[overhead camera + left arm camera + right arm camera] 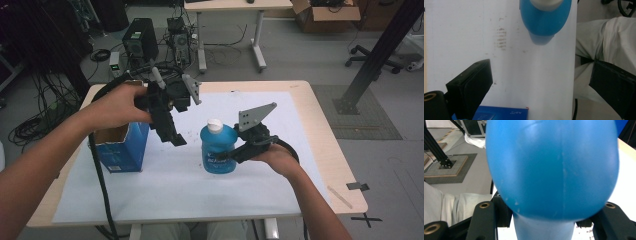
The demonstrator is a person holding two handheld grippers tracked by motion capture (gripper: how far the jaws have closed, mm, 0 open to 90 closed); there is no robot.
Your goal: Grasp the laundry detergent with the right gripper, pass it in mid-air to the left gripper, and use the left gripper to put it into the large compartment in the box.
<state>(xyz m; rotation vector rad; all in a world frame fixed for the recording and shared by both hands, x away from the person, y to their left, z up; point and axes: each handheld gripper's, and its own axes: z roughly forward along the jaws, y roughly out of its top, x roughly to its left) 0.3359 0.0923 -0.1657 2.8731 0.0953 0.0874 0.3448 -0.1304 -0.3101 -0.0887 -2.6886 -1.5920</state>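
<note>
While the right tongs clamp the blue bottle standing on the worktop, its label is too blurred to read; the left tongs hang apart above, beside a box.

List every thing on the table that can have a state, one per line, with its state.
Blue bottle: upright, white cap on, gripped.
Blue box: upright, top open.
Right gripper: shut on the blue bottle.
Left gripper: fingers open, nothing between them, above the table.
</note>
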